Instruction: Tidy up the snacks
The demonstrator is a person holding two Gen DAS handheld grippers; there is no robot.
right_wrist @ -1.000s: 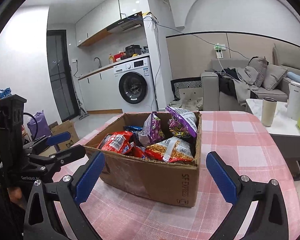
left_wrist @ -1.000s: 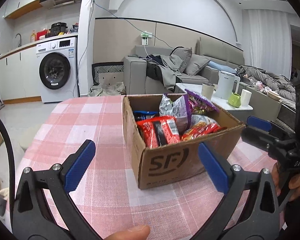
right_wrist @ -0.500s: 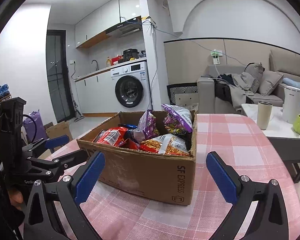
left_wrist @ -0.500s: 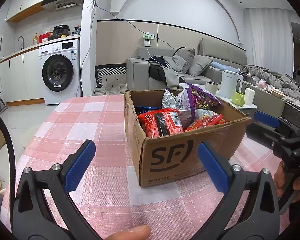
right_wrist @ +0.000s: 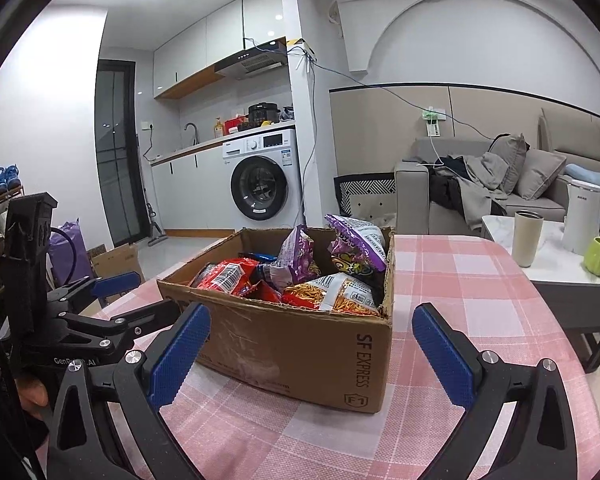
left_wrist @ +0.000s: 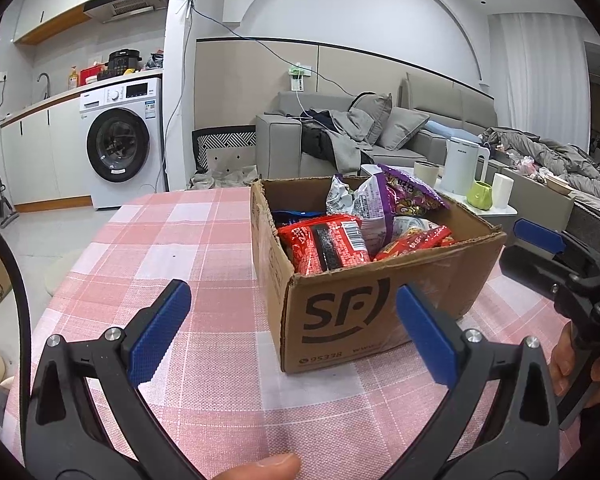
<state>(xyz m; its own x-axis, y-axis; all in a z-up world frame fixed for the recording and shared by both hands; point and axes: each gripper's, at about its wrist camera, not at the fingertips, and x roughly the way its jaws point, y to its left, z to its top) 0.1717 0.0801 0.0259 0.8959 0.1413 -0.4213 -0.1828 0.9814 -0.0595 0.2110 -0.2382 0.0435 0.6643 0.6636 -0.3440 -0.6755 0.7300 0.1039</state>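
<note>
since a second ago both my views have dropped lower and closer to the cardboard box (left_wrist: 364,304) — it looms larger now. it sits on the pink checked tablecloth (left_wrist: 188,248), open-topped, stuffed with snack packets (right_wrist: 340,292): red, purple, orange. my left gripper (left_wrist: 292,320) and right gripper (right_wrist: 310,344) both hang released, jaws spread wide, grasping nothing — one at each side of the box.
</note>
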